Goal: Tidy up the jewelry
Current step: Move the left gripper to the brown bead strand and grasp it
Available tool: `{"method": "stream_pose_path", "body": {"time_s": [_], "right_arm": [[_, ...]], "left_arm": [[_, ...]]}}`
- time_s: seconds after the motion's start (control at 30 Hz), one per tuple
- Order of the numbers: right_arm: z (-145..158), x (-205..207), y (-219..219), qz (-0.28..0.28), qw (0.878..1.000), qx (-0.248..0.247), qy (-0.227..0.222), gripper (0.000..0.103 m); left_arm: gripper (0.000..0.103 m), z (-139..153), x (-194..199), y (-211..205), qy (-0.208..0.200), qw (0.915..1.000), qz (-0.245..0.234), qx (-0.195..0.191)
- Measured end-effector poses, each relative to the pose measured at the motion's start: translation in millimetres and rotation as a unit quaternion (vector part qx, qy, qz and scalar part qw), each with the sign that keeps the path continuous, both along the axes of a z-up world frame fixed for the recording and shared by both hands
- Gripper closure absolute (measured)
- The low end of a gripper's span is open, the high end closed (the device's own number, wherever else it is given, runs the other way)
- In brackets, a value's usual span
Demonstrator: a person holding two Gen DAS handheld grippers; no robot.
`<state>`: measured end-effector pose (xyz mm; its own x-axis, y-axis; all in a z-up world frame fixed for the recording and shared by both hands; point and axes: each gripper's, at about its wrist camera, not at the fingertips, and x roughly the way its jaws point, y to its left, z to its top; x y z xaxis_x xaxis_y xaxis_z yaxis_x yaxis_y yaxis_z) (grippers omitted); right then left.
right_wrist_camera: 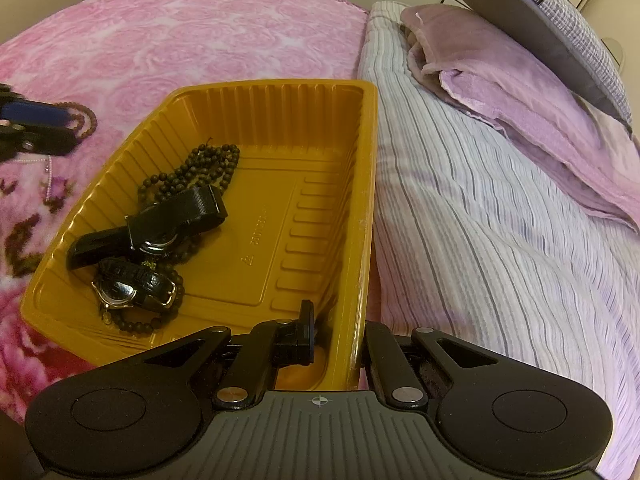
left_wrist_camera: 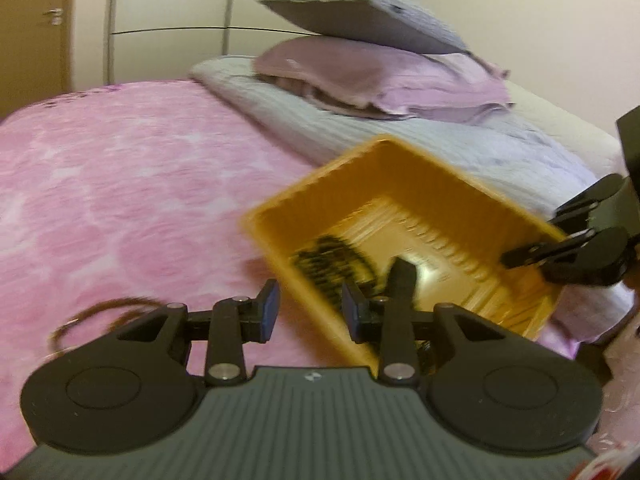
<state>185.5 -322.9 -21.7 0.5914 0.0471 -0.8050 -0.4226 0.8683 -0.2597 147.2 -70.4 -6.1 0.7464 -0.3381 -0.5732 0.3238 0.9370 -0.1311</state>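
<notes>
My left tongs are spread and empty. The brown beads lie nearer them, left of the yellow tray. My right tongs pinch the tray's wall.

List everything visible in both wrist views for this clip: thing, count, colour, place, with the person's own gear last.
tray: one, yellow plastic, on the bed
dark bead strand: at least one, in the tray's left part
watches: two, black straps, in the tray on the beads
brown bead strand: one, on the pink blanket left of the tray
small pale bead strand: one, pinkish, on the blanket
pink blanket: one, covering the bed
striped quilt: one, grey-white, right of the tray
lilac pillow: one, on the quilt
grey pillow: one, atop the lilac one
left gripper: black, blue pads, open, empty
right gripper: black, clamped on the tray's wall
</notes>
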Motion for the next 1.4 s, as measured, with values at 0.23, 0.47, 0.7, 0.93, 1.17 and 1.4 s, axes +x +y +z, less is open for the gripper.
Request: {"method": "stream_pose_path", "body": {"time_s": [0.23,0.47,0.7,0.93,1.17,1.4], "right_arm": [[-0.6,-0.1,-0.3,0.0,1.0,-0.001,0.0,0.097],[-0.1,-0.2,1.0,0.0,1.0,-0.005,-0.001,0.097],[0.7,-0.2,3.2,0.0,1.0,-0.009,0.0,0.097],[0.5,0.1,3.2,0.0,1.0,-0.009,0.002,0.097],[-0.6,1.2,2.0,-0.001,1.0,-0.008,0.004,0.097],[-0.9,1.6,1.4,-0.002,1.0,-0.007,0.004,0.097]], "left_arm": [[0.072,-12.2,-27.6,58.5,0.009,0.9971,0.065,0.039],[0.072,-26.8,-43.8,99.9,0.019,0.9914,0.1,0.082],[0.072,-36.3,-26.8,103.0,0.028,0.9916,0.094,0.084],[0.072,-45.0,5.3,90.2,0.041,0.9909,0.109,0.066],[0.079,-58.2,34.4,86.9,0.074,0.9876,0.123,0.065],[0.097,-54.4,26.3,86.1,0.069,0.9891,0.116,0.059]]}}
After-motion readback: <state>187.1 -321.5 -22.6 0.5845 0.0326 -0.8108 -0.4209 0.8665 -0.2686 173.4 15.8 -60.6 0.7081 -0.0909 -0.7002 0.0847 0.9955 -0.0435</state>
